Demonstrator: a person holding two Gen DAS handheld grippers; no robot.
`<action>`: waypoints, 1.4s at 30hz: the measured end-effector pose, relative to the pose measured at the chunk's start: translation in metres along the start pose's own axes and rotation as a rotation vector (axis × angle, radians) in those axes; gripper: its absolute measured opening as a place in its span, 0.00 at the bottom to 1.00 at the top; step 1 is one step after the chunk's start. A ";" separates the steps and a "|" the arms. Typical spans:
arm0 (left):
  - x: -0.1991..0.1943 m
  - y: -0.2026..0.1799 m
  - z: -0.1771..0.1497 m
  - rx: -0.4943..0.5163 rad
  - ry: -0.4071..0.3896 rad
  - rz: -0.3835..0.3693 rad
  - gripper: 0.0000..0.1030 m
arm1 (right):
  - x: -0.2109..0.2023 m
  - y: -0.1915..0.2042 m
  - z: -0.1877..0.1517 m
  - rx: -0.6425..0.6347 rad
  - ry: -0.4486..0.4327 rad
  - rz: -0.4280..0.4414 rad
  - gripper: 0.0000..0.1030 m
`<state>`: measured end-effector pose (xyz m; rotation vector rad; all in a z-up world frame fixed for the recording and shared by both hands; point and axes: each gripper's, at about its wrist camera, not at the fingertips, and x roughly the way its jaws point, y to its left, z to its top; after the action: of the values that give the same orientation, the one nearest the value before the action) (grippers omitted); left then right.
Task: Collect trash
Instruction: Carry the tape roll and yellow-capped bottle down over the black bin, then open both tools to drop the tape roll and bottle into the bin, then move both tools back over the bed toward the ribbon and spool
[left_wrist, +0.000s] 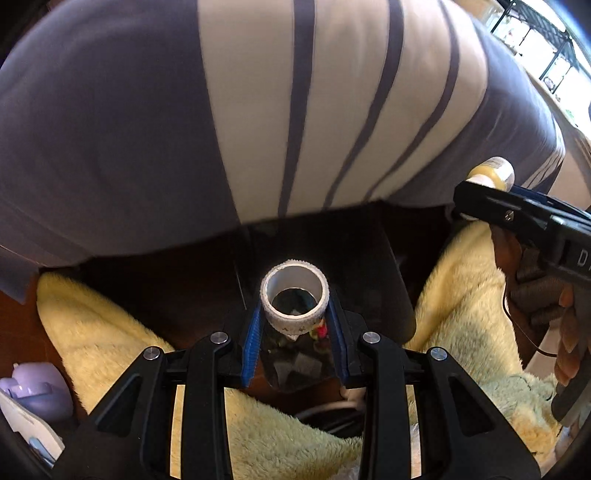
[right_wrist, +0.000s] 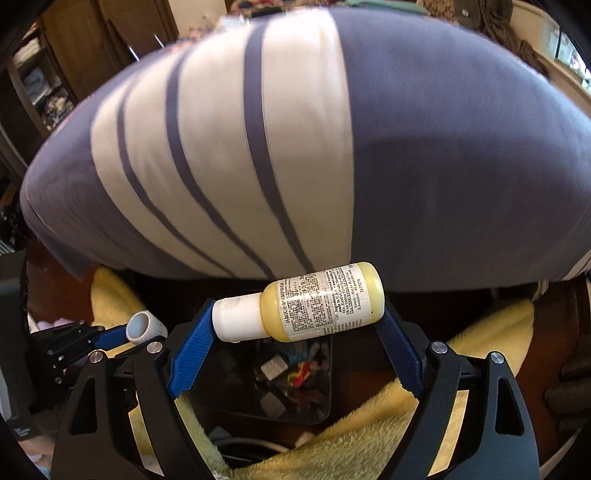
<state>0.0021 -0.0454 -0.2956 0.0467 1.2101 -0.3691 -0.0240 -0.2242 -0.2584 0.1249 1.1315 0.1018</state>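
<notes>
My left gripper (left_wrist: 295, 314) is shut on a white tape roll (left_wrist: 294, 295), its hollow core facing the camera, right over a dark trash bin (left_wrist: 295, 365) with scraps inside. My right gripper (right_wrist: 299, 317) is shut on a small yellow bottle (right_wrist: 314, 306) with a white cap, held lengthwise between the blue pads above the same bin (right_wrist: 266, 387). In the left wrist view the right gripper (left_wrist: 480, 199) shows at the right edge with the bottle (left_wrist: 491, 173). The right wrist view shows the left gripper (right_wrist: 142, 328) with the tape roll (right_wrist: 144, 326) at the left.
A grey and white striped bed cover (left_wrist: 258, 110) fills the upper half of both views. A fluffy yellow blanket (left_wrist: 461, 295) lies around the bin. A lilac object (left_wrist: 37, 391) sits at lower left. A person's hand (left_wrist: 565, 350) holds the right gripper.
</notes>
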 end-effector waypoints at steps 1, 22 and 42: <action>0.004 -0.001 -0.001 0.000 0.015 -0.002 0.30 | 0.005 -0.001 -0.002 0.004 0.016 0.005 0.83; 0.052 0.002 -0.002 -0.009 0.183 -0.033 0.39 | 0.049 -0.005 -0.008 0.026 0.145 0.033 0.90; -0.044 0.013 0.028 -0.010 -0.080 0.082 0.77 | -0.035 -0.017 0.027 0.001 -0.081 -0.064 0.91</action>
<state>0.0182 -0.0282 -0.2476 0.0723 1.1274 -0.2908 -0.0142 -0.2474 -0.2185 0.0930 1.0534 0.0389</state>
